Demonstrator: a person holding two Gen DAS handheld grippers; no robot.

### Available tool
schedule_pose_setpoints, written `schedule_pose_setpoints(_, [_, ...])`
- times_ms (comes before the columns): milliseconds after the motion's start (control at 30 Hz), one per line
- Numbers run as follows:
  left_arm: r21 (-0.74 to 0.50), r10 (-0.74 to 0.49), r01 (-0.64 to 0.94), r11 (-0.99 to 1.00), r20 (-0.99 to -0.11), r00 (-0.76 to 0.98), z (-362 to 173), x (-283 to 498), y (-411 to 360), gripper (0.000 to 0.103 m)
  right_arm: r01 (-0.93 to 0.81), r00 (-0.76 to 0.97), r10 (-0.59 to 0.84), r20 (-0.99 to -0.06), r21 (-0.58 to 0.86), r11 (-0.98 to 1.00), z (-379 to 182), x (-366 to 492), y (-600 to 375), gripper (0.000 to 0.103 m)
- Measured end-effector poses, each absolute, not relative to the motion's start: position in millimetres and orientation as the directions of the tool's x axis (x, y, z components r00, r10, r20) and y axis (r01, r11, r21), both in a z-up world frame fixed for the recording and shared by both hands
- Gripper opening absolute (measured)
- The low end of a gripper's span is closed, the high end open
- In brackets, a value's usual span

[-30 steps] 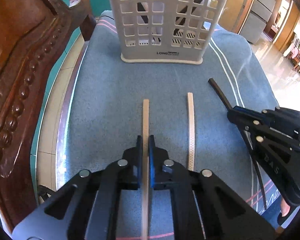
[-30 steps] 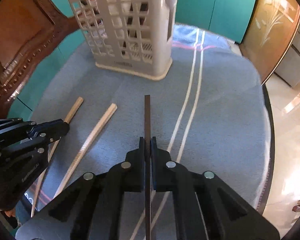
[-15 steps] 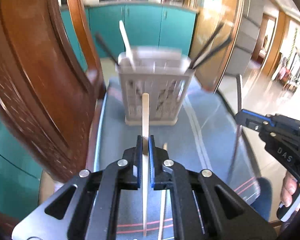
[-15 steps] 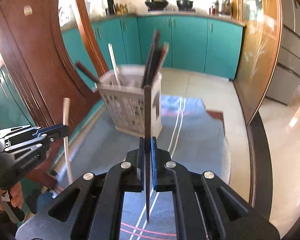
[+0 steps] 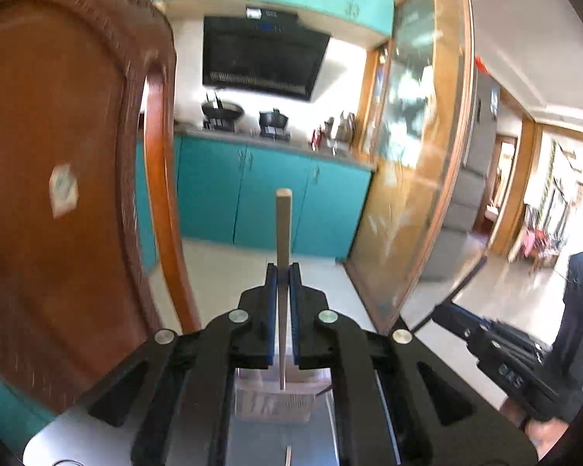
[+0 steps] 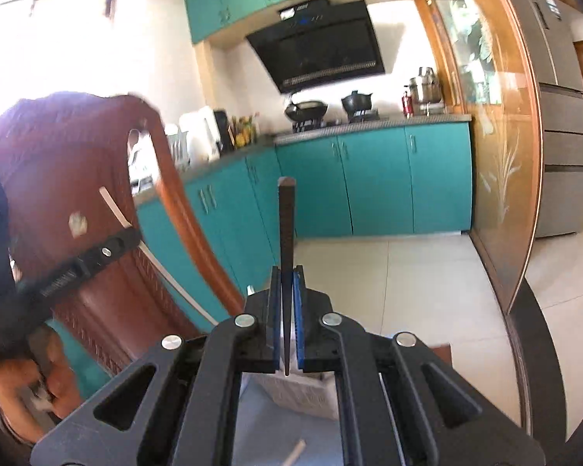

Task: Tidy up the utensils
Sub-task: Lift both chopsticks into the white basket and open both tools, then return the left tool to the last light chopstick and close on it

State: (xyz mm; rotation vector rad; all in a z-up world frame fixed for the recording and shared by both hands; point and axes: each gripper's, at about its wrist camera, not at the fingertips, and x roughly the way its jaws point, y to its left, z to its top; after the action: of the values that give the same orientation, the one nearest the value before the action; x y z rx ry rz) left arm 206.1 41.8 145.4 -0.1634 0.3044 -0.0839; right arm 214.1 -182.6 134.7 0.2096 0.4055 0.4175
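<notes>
My left gripper (image 5: 283,272) is shut on a pale wooden chopstick (image 5: 283,225) that stands upright, high above the table. The white slotted utensil basket (image 5: 276,402) shows low between the fingers, below the chopstick's lower end. My right gripper (image 6: 287,275) is shut on a dark chopstick (image 6: 286,229), also upright, with the basket (image 6: 303,394) below it. The right gripper shows in the left wrist view (image 5: 447,310), and the left gripper in the right wrist view (image 6: 130,235). Another pale chopstick (image 6: 296,451) lies on the blue cloth.
A carved brown wooden chair back (image 5: 58,194) stands close on the left. Teal kitchen cabinets (image 6: 369,182) and a tiled floor lie beyond the table. A glass-panelled wooden partition (image 5: 416,178) is on the right.
Both grippers have risen and tilted upward with their chopsticks. The basket has dropped from mid-view to the bottom, between the fingers.
</notes>
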Motion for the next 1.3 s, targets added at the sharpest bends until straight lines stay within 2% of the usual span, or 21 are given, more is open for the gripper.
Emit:
schedule_pose_setpoints(67, [-0.163, -0.064, 0.020, 0.986, -0.271, 0.960, 144, 224, 39, 0.007, -0.342, 0.847, 0.417, -0.329, 0.264, 0.902, 139, 220, -177, 0.007])
schedule_pose_setpoints(300, [-0.150, -0.024, -0.025, 0.988, -0.316, 0.948, 110, 252, 38, 0.007, -0.322, 0.867, 0.366, -0.338, 0.180, 0.929, 119, 234, -155, 0.006])
schedule_pose_setpoints(500, [-0.117, -0.006, -0.039, 0.992, -0.367, 0.930, 78, 276, 36, 0.007, -0.307, 0.857, 0.341, -0.386, 0.151, 0.940, 90, 248, -141, 0.006])
schedule_pose_setpoints(967, [-0.127, -0.016, -0.044, 0.991, -0.435, 0.900, 44, 262, 40, 0.008, -0.283, 0.825, 0.304, -0.477, 0.117, 0.952, 46, 249, -125, 0.007])
schedule_pose_setpoints(1033, [-0.131, -0.022, -0.041, 0.990, -0.442, 0.897, 40, 258, 40, 0.008, -0.275, 0.821, 0.305, -0.482, 0.133, 0.952, 45, 249, -128, 0.013])
schedule_pose_setpoints(1100, [-0.144, -0.033, -0.035, 0.989, -0.444, 0.895, 38, 254, 42, 0.013, -0.275, 0.824, 0.314, -0.471, 0.151, 0.949, 47, 245, -131, 0.020])
schedule_pose_setpoints(1200, [-0.166, -0.057, -0.019, 0.986, -0.440, 0.896, 39, 244, 42, 0.026, -0.280, 0.844, 0.328, -0.425, 0.174, 0.944, 57, 230, -139, 0.024])
schedule_pose_setpoints(1300, [-0.158, -0.074, 0.004, 0.987, -0.438, 0.896, 35, 228, 36, 0.030, -0.295, 0.866, 0.341, -0.366, 0.177, 0.939, 69, 204, -149, 0.026])
